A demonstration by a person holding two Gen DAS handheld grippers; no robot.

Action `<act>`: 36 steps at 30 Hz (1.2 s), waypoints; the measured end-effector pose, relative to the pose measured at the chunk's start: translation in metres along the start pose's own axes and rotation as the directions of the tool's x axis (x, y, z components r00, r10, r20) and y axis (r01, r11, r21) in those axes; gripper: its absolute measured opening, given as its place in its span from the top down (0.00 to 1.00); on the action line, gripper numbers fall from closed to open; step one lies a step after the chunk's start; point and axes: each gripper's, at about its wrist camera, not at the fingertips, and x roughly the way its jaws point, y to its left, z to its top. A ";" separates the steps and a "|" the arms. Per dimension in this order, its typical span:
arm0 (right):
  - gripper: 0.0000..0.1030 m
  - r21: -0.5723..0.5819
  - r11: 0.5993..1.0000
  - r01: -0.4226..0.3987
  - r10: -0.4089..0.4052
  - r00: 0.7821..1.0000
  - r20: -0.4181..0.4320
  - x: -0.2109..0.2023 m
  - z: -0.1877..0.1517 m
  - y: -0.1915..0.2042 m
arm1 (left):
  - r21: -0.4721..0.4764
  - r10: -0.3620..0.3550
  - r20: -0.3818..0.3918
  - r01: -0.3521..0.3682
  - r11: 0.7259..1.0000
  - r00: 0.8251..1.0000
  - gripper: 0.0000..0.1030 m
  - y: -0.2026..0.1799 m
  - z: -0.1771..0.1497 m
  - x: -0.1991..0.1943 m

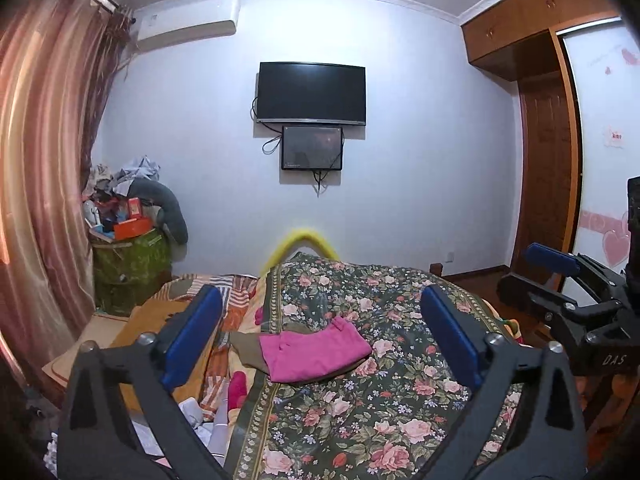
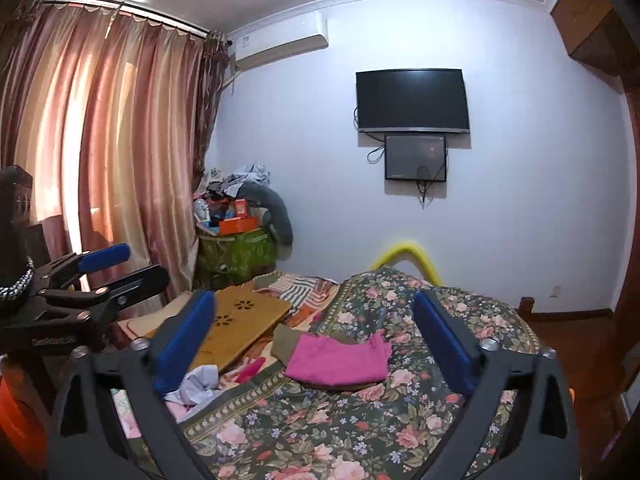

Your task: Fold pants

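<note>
Left wrist view looks along the left gripper, whose blue-padded jaws stand wide apart with nothing between the pads; beyond them, out on the floral bedspread, lie the pants, folded into a compact pink bundle with an olive-brown layer showing beneath and to the left. The bundle rests flat near the middle of the bed, well apart from both grippers. At the right edge of this view the right gripper shows from the side. Right wrist view gives the same scene from further right: the right gripper has its jaws spread wide and empty, and the pants lie ahead on the bedspread. The left gripper appears at the left edge. Left of the pants a yellow-brown board with flower cut-outs lies on the bed, and crumpled pale cloth sits nearer. On the far wall hang a television and a smaller screen, with curtains at the left.
</note>
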 end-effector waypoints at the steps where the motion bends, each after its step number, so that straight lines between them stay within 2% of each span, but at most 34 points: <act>1: 0.01 0.004 1.000 0.002 -0.003 1.000 0.003 -0.001 0.000 0.000 | 0.002 0.002 0.002 -0.002 1.000 1.000 0.01 -0.001 0.000 -0.001; 13: 0.01 0.022 0.999 0.030 -0.029 1.000 -0.010 -0.010 -0.010 0.002 | 0.007 0.014 0.020 -0.014 1.000 1.000 0.01 -0.004 -0.007 -0.008; 36: 0.01 0.037 0.998 0.051 -0.050 0.998 -0.034 -0.016 -0.015 0.002 | -0.009 -0.015 -0.034 0.014 1.000 0.999 0.00 -0.006 -0.019 0.007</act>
